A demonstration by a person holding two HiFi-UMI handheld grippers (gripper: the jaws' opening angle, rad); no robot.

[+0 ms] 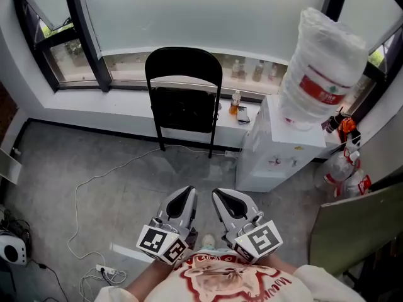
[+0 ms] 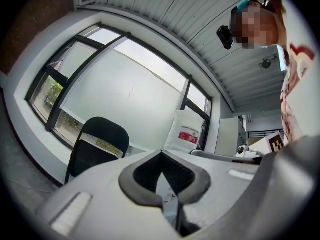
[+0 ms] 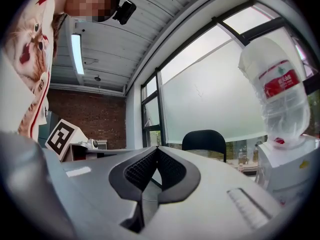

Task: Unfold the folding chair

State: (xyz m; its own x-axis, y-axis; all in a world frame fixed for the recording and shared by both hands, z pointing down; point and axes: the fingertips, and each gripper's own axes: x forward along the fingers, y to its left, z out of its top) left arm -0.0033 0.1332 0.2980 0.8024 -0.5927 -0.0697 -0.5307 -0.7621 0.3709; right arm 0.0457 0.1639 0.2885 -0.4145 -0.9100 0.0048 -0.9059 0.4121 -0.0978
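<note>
1. Folding chair (image 1: pixel 184 109) stood folded, upright against the window wall, long axis vertical. It was straight ahead of both grippers and well apart from them.
2. Left gripper (image 1: pixel 184 197) lined up with the chair and looked marginally nearer; right gripper (image 1: pixel 221 199) sat just beside it.
3. Both were low by the torso, pointing forward, jaws pressed together, empty.
</note>
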